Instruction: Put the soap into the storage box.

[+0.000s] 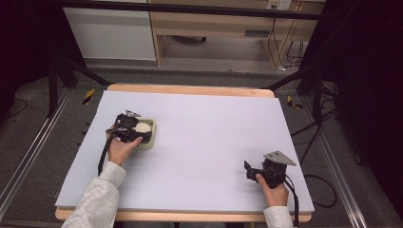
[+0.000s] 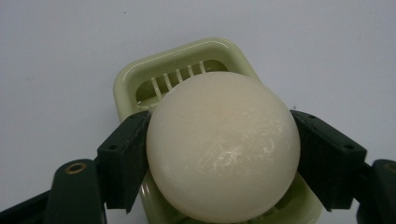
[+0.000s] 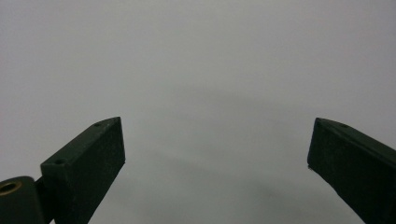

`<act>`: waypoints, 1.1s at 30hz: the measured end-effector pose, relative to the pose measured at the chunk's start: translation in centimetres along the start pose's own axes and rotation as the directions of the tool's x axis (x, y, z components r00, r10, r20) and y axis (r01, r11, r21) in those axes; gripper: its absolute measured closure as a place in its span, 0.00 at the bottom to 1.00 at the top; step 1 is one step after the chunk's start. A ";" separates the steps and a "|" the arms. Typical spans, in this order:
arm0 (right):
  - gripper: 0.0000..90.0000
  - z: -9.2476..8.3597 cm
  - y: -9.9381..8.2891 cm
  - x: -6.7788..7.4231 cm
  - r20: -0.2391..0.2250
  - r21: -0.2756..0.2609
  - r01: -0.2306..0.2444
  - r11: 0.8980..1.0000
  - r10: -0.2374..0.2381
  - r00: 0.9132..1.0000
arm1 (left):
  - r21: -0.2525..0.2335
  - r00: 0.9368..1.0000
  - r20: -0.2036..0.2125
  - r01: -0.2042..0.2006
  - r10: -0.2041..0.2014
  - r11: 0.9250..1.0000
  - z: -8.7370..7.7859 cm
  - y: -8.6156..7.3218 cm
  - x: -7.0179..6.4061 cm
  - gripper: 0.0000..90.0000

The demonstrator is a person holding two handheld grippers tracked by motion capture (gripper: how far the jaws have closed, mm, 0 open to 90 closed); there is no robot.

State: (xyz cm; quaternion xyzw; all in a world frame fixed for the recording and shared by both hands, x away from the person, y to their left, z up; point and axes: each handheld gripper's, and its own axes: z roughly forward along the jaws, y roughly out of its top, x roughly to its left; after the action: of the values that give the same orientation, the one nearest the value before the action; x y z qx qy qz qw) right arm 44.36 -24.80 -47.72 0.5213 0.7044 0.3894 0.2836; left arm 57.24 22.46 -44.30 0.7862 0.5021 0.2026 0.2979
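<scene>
1. Gripping a round, cream-white soap bar (image 2: pixel 223 147) between both black jaws, one pad pressed on each side of it, directly above the pale green slatted soap dish (image 2: pixel 140 74).
2. Judged from the left gripper view: mid-step, either placing the soap into the dish or lifting it out; cannot tell which, nor whether the underside already touches the slats.
3. If placing: calls for lowering straight down until the bar sits on the slats inside the rim, then easing the jaws apart without scraping the dish walls, which lie just outside the pads.
4. If lifting: calls for a firm squeeze, since a smooth, domed bar looks likely to slip.
5. Relative to the dish: soap centred over its near half, hiding most of the slats; far end of the dish uncovered beyond the bar.
6. In the high view, left gripper (image 1: pixel 134 132) over the dish (image 1: pixel 151 140), soap (image 1: pixel 142 127) pale between the jaws.
7. Well apart from the dish, toward the near right of the lilac table mat (image 1: pixel 204 137): right gripper (image 1: pixel 250 171), jaws spread wide with nothing between them, idle over bare mat.
</scene>
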 end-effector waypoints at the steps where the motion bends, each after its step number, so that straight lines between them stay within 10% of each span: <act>1: 0.05 0.0 0.0 0.0 -0.003 0.001 -0.004 1.000 0.004 1.000 | 0.001 1.000 -0.001 0.000 0.000 1.000 0.0 0.0 0.0 0.27; 17: 0.05 -0.1 0.0 0.0 -0.003 0.000 -0.006 1.000 0.006 1.000 | -0.016 1.000 -0.012 0.008 -0.008 1.000 -0.2 -0.1 0.0 0.26; 33: 0.05 -0.1 0.0 0.1 0.001 -0.002 -0.003 1.000 0.003 1.000 | -0.131 0.999 0.032 0.040 -0.036 0.991 -4.7 -1.7 0.4 0.18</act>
State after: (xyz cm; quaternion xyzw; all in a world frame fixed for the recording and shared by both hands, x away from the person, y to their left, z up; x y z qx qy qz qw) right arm 44.29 -24.71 -47.66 0.5225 0.7029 0.3903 0.2840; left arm 53.37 24.58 -41.94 0.7581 0.4982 0.2179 0.3601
